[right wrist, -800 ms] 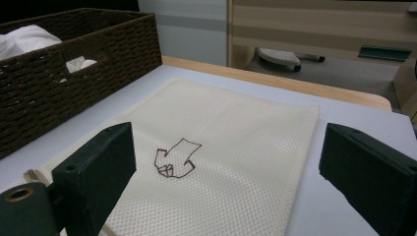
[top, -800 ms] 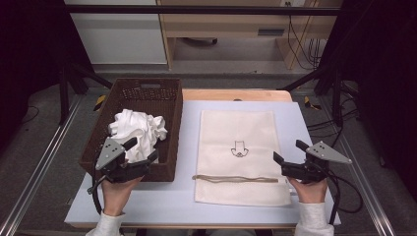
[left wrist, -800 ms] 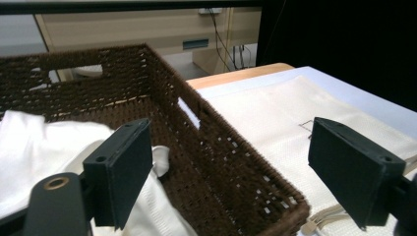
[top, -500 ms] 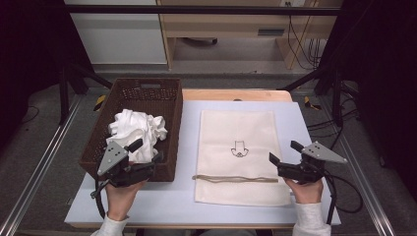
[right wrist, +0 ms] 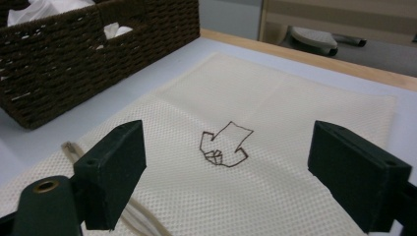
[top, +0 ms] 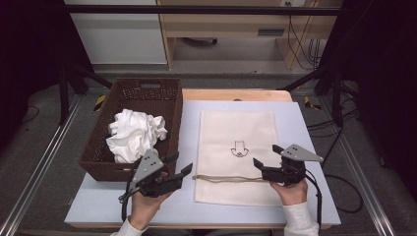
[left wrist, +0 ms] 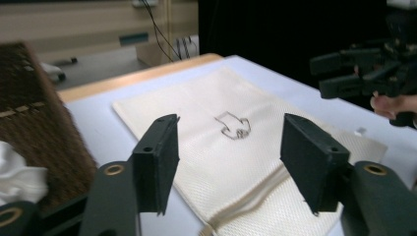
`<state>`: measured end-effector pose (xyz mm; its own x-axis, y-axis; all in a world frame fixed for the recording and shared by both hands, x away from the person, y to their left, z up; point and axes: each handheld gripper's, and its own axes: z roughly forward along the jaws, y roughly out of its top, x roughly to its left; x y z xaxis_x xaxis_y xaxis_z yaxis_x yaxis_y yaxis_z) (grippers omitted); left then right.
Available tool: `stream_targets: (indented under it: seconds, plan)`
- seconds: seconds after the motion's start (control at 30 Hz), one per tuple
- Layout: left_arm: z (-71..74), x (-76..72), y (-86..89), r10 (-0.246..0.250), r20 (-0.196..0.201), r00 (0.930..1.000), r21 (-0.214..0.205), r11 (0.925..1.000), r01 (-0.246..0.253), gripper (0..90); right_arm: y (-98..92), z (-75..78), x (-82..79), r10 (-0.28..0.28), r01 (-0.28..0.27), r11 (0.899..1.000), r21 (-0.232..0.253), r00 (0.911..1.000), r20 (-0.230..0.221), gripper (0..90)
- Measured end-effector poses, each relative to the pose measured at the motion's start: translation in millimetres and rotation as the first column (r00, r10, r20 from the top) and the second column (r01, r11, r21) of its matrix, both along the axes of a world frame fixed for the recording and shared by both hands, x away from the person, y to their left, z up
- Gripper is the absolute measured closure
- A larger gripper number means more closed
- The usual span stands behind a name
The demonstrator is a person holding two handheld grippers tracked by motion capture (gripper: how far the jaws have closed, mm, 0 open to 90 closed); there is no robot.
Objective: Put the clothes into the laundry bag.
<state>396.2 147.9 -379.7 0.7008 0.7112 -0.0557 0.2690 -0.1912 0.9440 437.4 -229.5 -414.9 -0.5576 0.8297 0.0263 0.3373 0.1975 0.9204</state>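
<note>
A cream mesh drawstring bag (top: 238, 123) lies flat on the pale table, with a brown outline logo (top: 238, 149) at its middle and a drawstring (top: 226, 178) across its near end. My left gripper (top: 182, 163) stands open just off the bag's near left edge, pointing toward it. In the left gripper view its jaws (left wrist: 226, 167) frame the logo (left wrist: 233, 125) with nothing between them. My right gripper (top: 265, 154) is open over the bag's near right part. Its own view (right wrist: 236, 172) looks across the logo (right wrist: 223, 145), and nothing sits between its jaws.
A brown wicker basket (top: 174, 118) stands left of the bag and holds crumpled white cloth (top: 135, 132). Its wall (right wrist: 74, 64) rises close to the bag's left edge. A wooden strip (top: 236, 94) borders the table's far side. Bare table surface (top: 305, 123) lies right of the bag.
My left gripper has moved right, from in front of the basket toward the bag's left edge. My right gripper has shifted left, onto the bag's right part. Both stay open.
</note>
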Motion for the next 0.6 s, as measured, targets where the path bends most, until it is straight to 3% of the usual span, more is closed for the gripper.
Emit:
stream_targets:
  seconds: [0.1, 0.13, 0.23, 0.27, 0.3, 0.37, 0.4, 0.6]
  plan:
    - [-7.8, 1.4, -9.1, -0.020, -0.020, 0.9996, 0.018, 0.9996, 0.020, 45.4, 7.6, -3.3, 0.7, 0.008, -0.008, 1.000, -0.011, 0.9999, -0.013, 17.5]
    - [-19.1, 3.2, -21.1, -0.036, -0.038, 0.9986, 0.052, 0.9979, 0.038, 47.2, 12.8, -6.7, 1.5, 0.019, -0.019, 1.000, -0.020, 0.9995, -0.024, 19.8]
    - [-30.4, 5.0, -30.9, -0.052, -0.065, 0.9965, 0.079, 0.9952, 0.058, 50.7, 18.7, -10.5, 2.5, 0.029, -0.030, 0.998, -0.046, 0.9991, -0.031, 21.6]
    - [-42.5, 6.9, -40.2, -0.067, -0.093, 0.9934, 0.104, 0.9917, 0.076, 53.2, 23.6, -15.5, 3.0, 0.036, -0.038, 0.998, -0.047, 0.9983, -0.047, 23.1]
    - [-42.5, 6.9, -40.2, -0.067, -0.093, 0.9934, 0.104, 0.9917, 0.076, 55.3, 23.6, -15.5, 3.0, 0.036, -0.038, 0.998, -0.047, 0.9983, -0.047, 23.1]
    - [-55.4, 8.5, -49.2, -0.084, -0.125, 0.9886, 0.134, 0.9858, 0.101, 60.5, 32.4, -25.1, 5.5, 0.046, -0.052, 0.997, -0.060, 0.9943, -0.096, 25.4]
    - [-63.3, 9.0, -54.3, -0.092, -0.139, 0.9859, 0.152, 0.9818, 0.113, 62.1, 34.3, -27.5, 6.2, 0.055, -0.061, 0.996, -0.065, 0.9934, -0.100, 26.9]
    - [-85.4, 9.9, -67.2, -0.125, -0.191, 0.9737, 0.185, 0.9696, 0.160, 73.7, 49.8, -41.8, 7.7, 0.099, -0.116, 0.987, -0.113, 0.9849, -0.142, 33.5]
